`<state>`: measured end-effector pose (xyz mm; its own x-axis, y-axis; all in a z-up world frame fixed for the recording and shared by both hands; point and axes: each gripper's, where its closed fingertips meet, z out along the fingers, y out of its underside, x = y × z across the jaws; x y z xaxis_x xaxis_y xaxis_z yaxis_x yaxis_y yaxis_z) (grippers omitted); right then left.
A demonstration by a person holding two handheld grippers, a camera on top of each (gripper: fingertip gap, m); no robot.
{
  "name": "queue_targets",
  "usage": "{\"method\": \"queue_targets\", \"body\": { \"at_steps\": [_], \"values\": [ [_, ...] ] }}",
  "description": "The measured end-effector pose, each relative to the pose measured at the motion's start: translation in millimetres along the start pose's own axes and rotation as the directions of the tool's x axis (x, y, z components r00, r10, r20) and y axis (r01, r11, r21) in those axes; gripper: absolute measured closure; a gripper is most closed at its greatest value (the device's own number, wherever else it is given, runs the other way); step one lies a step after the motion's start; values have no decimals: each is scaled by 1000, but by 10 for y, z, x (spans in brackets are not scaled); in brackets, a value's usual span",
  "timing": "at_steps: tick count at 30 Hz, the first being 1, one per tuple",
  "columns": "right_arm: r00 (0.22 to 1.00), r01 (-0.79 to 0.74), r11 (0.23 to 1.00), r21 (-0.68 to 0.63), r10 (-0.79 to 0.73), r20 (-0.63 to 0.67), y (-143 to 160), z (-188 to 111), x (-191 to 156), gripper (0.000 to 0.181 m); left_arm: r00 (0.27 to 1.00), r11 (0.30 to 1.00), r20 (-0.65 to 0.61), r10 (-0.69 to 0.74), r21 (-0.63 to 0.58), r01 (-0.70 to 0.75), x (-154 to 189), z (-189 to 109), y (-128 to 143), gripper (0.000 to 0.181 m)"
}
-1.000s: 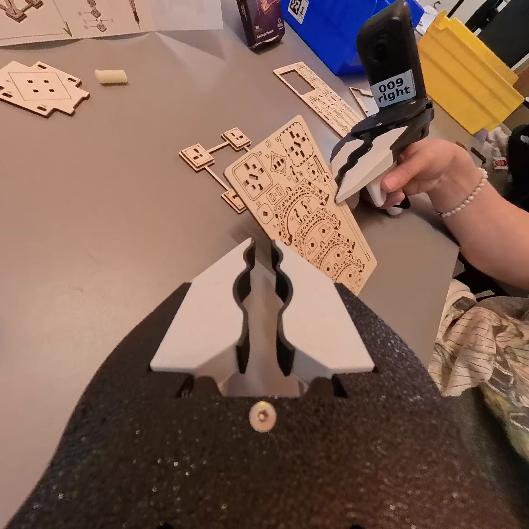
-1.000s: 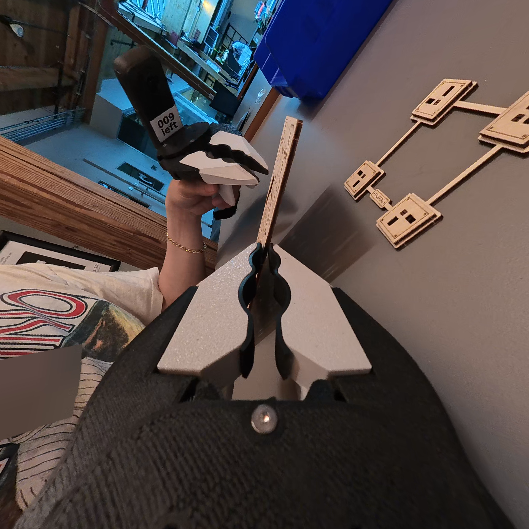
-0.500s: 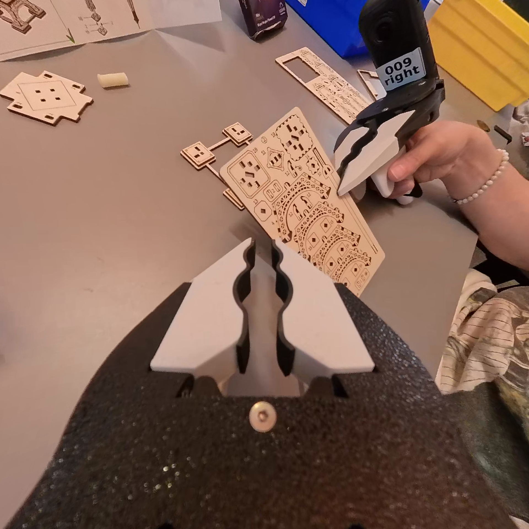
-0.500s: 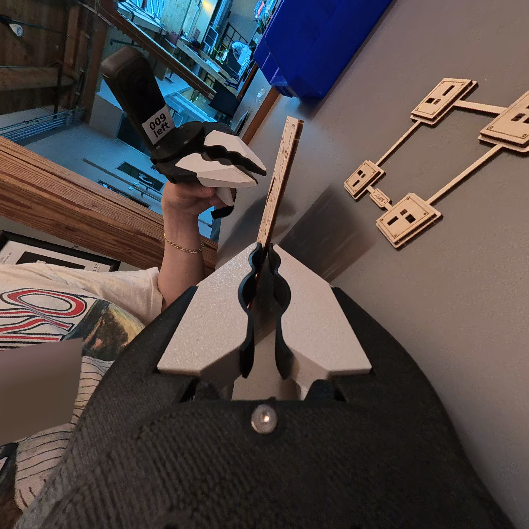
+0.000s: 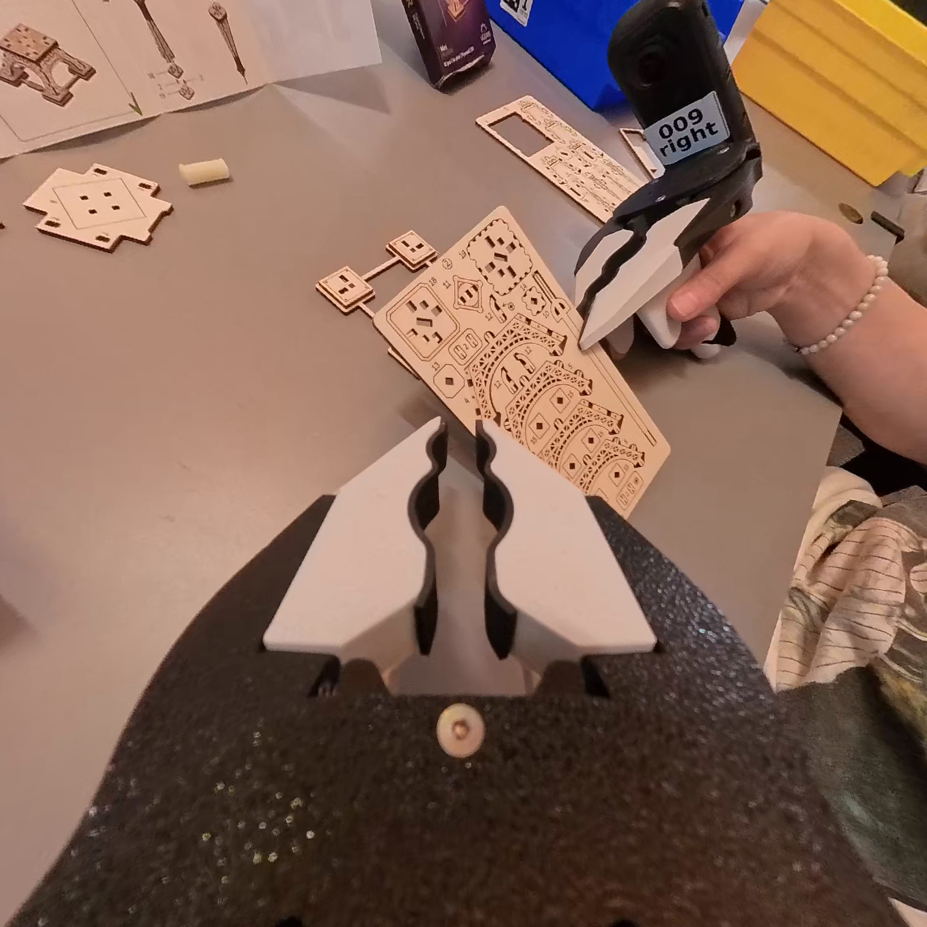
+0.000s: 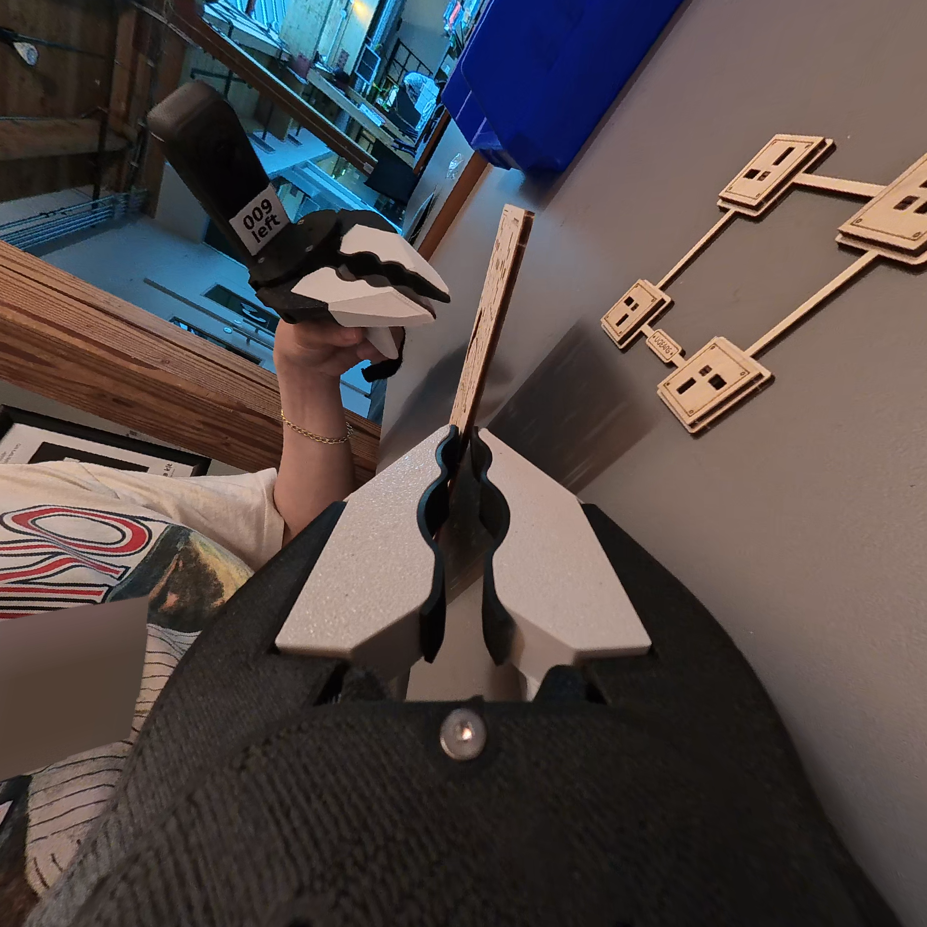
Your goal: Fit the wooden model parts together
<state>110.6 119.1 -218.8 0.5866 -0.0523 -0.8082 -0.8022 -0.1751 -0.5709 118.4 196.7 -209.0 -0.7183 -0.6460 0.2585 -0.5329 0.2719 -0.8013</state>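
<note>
I held the pale laser-cut plywood parts sheet (image 5: 521,371) by its right edge in the right gripper (image 6: 464,441), whose jaws were clamped on the thin board. In the right wrist view the sheet stood edge-on, rising from between the fingers. In the left wrist view it was tilted up off the grey tabletop (image 5: 200,401), its lower corner just beyond the left gripper (image 5: 459,436).

The left gripper was empty, its jaws a narrow gap apart, poised just short of the sheet's lower end without touching it.

Behind the sheet on the table lay a flat wooden frame of small square pads joined by thin bars (image 6: 712,381). Farther left lay a cross-shaped wooden base plate (image 5: 98,208), and near it a short cream cylinder (image 5: 203,172).

I judged the step in hand to be presenting the sheet so that a part could be freed; no parts had yet been joined. The next move called for the left gripper to push one pre-cut piece out while the right gripper steadied the board. Too much force could snap the thin wood.
</note>
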Motion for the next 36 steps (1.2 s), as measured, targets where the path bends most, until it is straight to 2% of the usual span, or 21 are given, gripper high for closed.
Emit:
{"method": "queue_targets", "body": {
  "at_steps": [28,32,36],
  "values": [
    [1000,6,1000,11,-6,3,-16,-10,-9,179,1000,1000,5,18,-13,-18,17,20,19,173],
    [999,16,1000,14,-16,29,-19,-16,-52,180,1000,1000,1,-13,-17,13,-13,47,51,168],
    [996,34,999,14,-35,80,-12,-30,-136,181,970,982,-175,-167,54,179,124,47,-51,158]
  ]
}}
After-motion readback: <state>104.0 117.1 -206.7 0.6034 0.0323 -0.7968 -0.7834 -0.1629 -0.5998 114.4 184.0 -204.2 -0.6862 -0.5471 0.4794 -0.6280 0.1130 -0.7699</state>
